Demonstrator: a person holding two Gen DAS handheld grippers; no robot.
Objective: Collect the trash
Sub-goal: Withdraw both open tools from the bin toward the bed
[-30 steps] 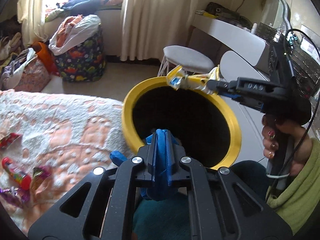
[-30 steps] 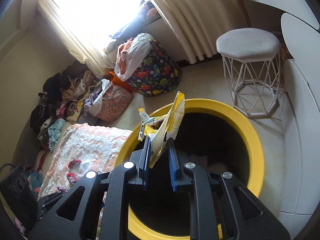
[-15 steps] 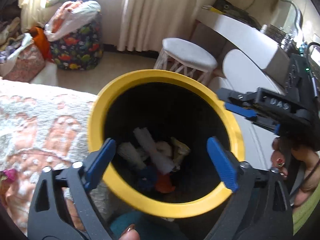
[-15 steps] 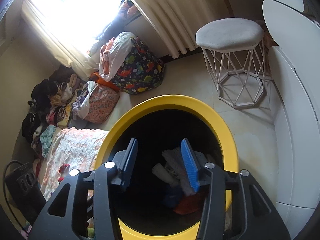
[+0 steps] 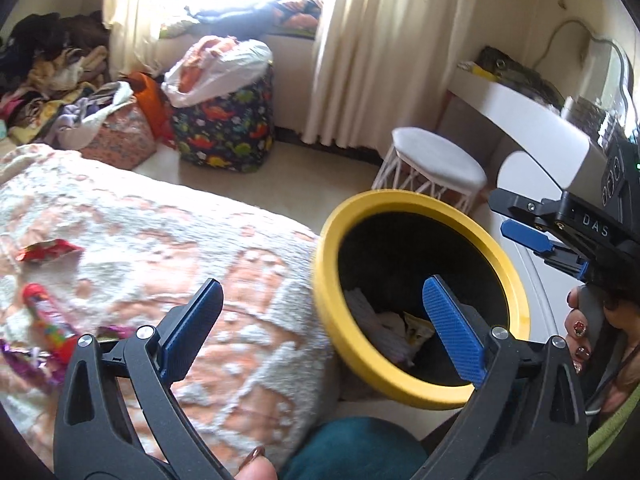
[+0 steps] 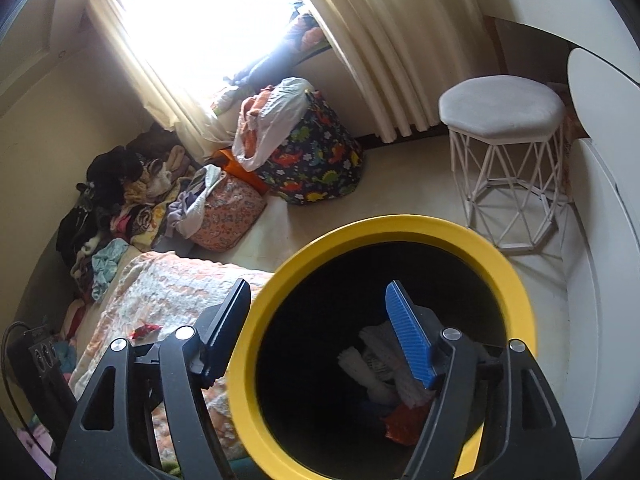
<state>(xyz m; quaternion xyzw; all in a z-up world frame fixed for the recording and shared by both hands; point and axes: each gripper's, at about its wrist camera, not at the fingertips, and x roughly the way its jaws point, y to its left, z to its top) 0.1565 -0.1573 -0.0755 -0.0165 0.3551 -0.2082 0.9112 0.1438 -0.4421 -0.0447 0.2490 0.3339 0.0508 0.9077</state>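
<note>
We see the round yellow-rimmed black bin (image 6: 384, 240) with its mouth unobstructed from above, crumpled paper and wrappers (image 6: 384, 364) lying only at the bottom. The bin stands hard against the peach-and-white textured blanket (image 5: 168, 240), leaving no gap on that side. Our left gripper (image 5: 320, 328) is spread wide, straddling the rim; our right gripper (image 6: 316, 332) straddles it too. Bare cream floor (image 6: 400, 184) lies between the bin, the white wire-legged stool (image 6: 504, 120) and the dinosaur-print fabric hamper (image 6: 316, 160).
</note>
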